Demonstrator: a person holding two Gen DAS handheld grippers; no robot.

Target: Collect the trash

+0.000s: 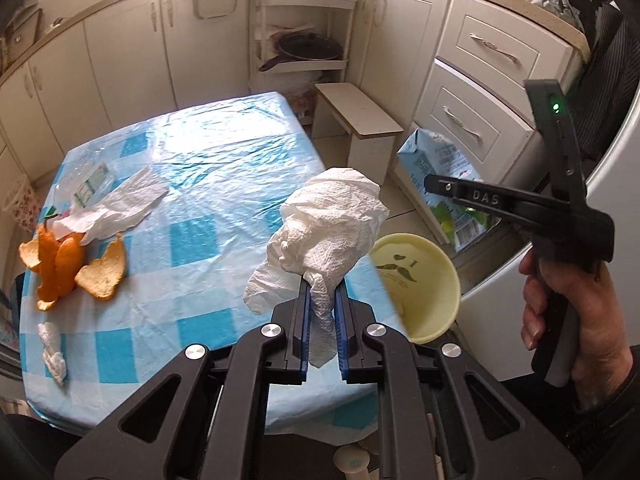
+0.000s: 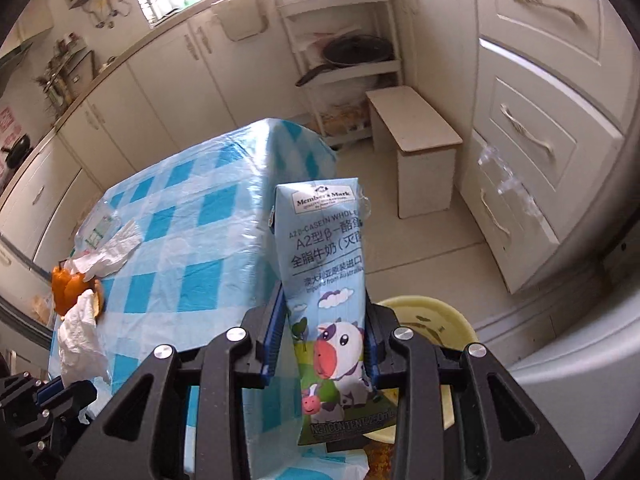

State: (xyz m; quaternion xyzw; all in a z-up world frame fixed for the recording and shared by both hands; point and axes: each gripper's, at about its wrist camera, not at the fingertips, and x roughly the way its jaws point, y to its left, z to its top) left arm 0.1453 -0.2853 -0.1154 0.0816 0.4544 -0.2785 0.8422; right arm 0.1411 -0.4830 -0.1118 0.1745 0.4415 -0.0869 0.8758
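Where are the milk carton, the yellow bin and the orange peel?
milk carton (image 2: 328, 264): right wrist view, front panel above the cow.
yellow bin (image 1: 424, 280): left wrist view, inner wall.
orange peel (image 1: 56, 264): left wrist view, middle of the upright orange pieces.

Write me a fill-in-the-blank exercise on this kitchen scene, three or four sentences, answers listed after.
1. The left gripper is shut on a crumpled paper ____.
2. The right gripper holds a blue milk ____.
3. The peels on the table are ____ in colour.
4. The bin beside the table is pale ____.

Missing words: towel; carton; orange; yellow
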